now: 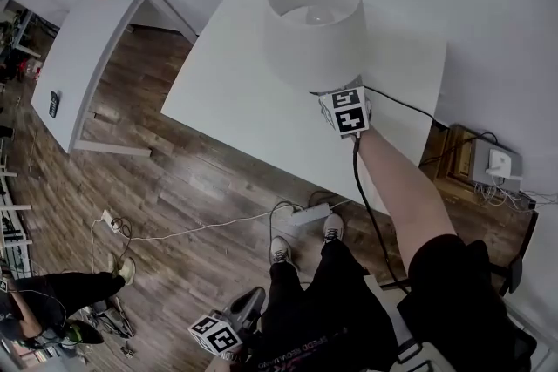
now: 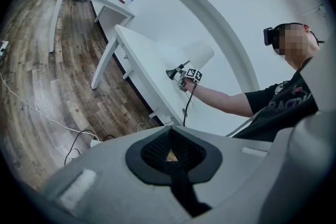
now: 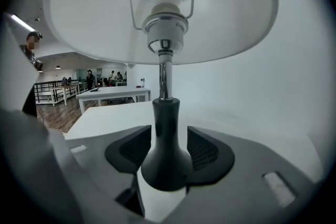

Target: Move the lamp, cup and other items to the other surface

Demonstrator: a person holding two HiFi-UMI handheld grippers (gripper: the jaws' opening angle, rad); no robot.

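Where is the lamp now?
The lamp stands on the white table, upper centre in the head view. Its dark base is between the open jaws of the right gripper.

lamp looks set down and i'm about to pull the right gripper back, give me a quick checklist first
1. lamp upright on the table: ok
2. right gripper jaws apart, off the lamp's neck: ok
3. cord clear of the right arm: cannot tell, it hangs beside it
4. left gripper shut, empty, away from the table: ok
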